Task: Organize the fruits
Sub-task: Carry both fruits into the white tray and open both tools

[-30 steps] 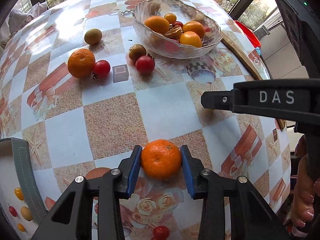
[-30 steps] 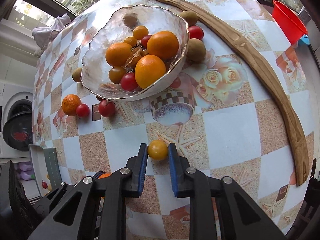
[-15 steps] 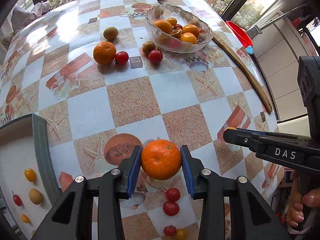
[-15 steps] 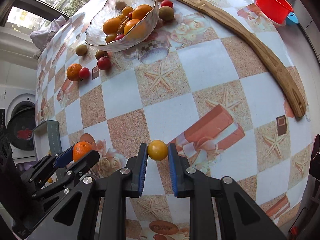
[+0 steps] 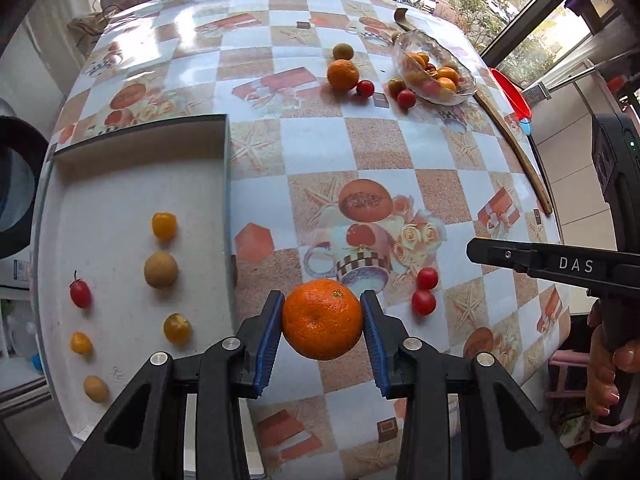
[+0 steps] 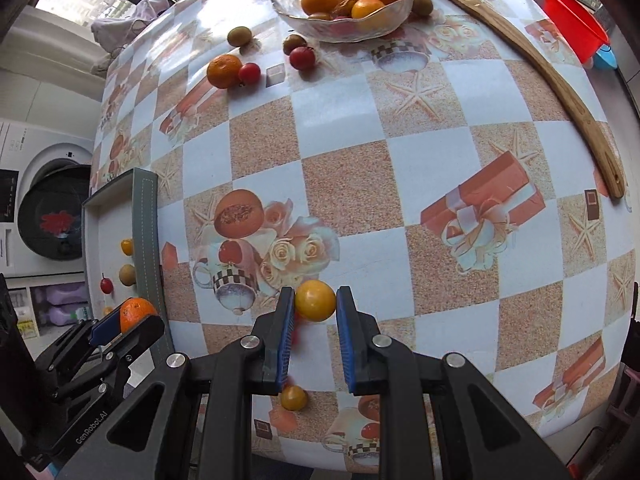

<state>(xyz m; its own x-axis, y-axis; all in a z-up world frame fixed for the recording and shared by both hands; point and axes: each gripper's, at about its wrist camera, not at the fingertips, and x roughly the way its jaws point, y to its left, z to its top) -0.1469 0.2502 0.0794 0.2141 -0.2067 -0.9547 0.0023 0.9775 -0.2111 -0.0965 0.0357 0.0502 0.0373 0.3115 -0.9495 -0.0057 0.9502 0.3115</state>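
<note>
My left gripper (image 5: 322, 320) is shut on an orange mandarin (image 5: 322, 319) and holds it above the table, just right of the white tray (image 5: 120, 200). The tray holds several small fruits: yellow tomatoes, a red cherry tomato (image 5: 80, 294) and brown longans. My right gripper (image 6: 315, 304) is shut on a yellow tomato (image 6: 315, 301) above the table's near part. In the right wrist view the left gripper with the mandarin (image 6: 134, 314) shows at lower left beside the tray's rim (image 6: 146, 240). The glass bowl (image 6: 344, 4) with oranges and other fruit stands at the far end.
Loose on the table: a mandarin (image 5: 342, 75), red tomatoes (image 5: 405, 98), a green-brown fruit (image 5: 343, 51), two red tomatoes (image 5: 425, 290) near my left gripper, a yellow tomato (image 6: 294, 397) under my right one. A long wooden piece (image 6: 540, 68) and a red basin (image 6: 574, 20) lie right.
Both grippers have drawn back from the bowl toward the near end and left, each carrying its fruit. The white tray has come fully into the left wrist view.
</note>
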